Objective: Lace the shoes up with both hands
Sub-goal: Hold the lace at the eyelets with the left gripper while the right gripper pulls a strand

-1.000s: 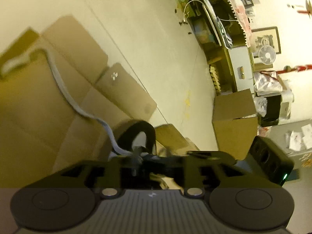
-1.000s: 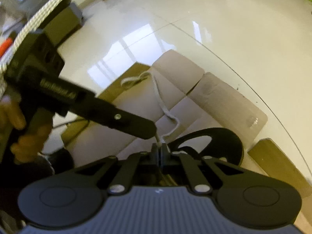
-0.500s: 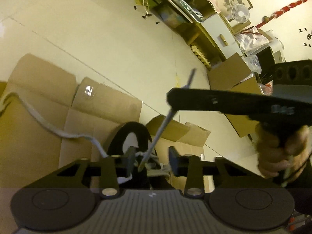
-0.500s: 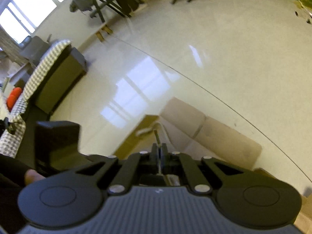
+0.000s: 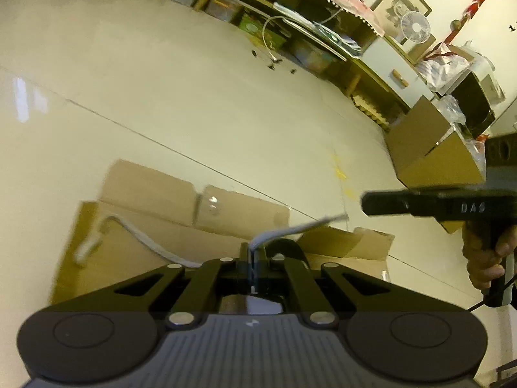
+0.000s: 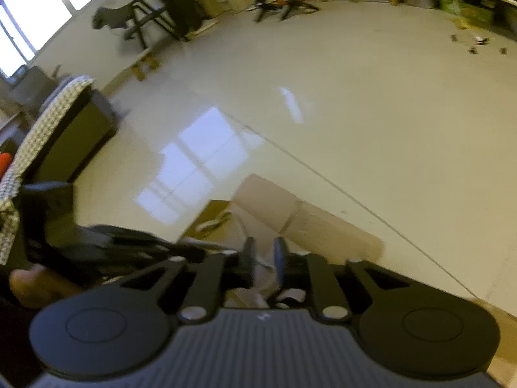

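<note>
Over floor cardboard [image 5: 155,194], the down-tilted left tool [image 5: 253,258] pinches the lace [image 5: 290,229]; right tool [image 6: 263,257] opening, empty.

Warm, yellowish indoor light fills both views. Daylight enters through a window [image 6: 29,9] at the upper left of the right wrist view and is overexposed to plain white. It throws a pale blue-white glare patch on the glossy floor [image 6: 371,113], with a smaller streak of shine beside it. The left wrist view shows a faint glint on the floor at its left edge. Both fisheye pictures bend straight lines and darken at the corners. The right wrist view is smeared by motion blur, worst at the lower left. In the left wrist view the lace [image 5: 297,228] tip is blurred.
</note>
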`<state>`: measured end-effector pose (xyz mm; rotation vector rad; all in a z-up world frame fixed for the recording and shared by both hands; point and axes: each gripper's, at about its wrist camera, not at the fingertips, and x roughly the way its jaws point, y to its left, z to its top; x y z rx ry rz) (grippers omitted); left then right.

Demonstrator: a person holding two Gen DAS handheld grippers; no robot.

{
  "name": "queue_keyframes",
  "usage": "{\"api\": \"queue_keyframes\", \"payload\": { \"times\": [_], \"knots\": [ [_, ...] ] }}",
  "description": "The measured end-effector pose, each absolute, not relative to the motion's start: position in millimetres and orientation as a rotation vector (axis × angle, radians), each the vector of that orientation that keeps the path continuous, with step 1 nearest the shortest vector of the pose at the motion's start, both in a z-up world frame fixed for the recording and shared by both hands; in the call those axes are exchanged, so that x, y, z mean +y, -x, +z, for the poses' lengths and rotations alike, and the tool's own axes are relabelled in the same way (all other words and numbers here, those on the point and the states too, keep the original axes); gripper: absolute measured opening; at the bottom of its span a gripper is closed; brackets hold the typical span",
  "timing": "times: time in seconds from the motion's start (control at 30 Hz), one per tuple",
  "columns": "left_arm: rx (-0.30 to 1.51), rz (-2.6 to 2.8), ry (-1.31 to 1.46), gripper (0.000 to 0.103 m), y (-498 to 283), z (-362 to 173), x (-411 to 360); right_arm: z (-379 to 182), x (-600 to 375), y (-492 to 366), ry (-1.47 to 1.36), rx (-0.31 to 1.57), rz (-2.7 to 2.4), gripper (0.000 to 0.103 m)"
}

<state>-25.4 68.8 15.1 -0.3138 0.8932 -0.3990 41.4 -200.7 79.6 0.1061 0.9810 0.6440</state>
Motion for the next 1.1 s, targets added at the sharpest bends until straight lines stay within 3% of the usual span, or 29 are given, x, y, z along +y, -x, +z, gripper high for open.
{"api": "queue_keyframes", "payload": {
  "times": [0.17, 0.33, 0.43, 0.53, 0.57, 0.6, 0.87, 1.1],
  "knots": [
    [0.87, -0.295, 0.221, 0.0, 35, 39, 90, 81, -213, -29, -0.074, 0.991, 0.605, 0.034],
    [0.88, -0.225, 0.177, 0.0, 39, 45, 112, 75, -219, -16, -0.026, 1.017, 0.56, 0.037],
    [0.924, -0.247, 0.214, 0.003, 40, 39, 112, 68, -220, -10, -0.017, 1.033, 0.552, 0.044],
    [1.019, -0.279, 0.329, 0.029, 35, 22, 108, 62, -215, -7, 0.005, 1.05, 0.57, 0.043],
    [1.046, -0.289, 0.368, 0.047, 34, 16, 106, 59, -213, -7, 0.012, 1.056, 0.578, 0.039],
    [1.066, -0.304, 0.411, 0.054, 32, 10, 103, 57, -211, -6, 0.019, 1.061, 0.586, 0.035],
    [1.231, -0.369, 0.762, 0.06, 16, -40, 78, 47, -201, -5, 0.034, 1.071, 0.603, 0.036],
    [1.251, -0.374, 0.794, 0.058, 12, -50, 62, 42, -209, -4, 0.001, 1.079, 0.581, 0.038]
  ]
}}
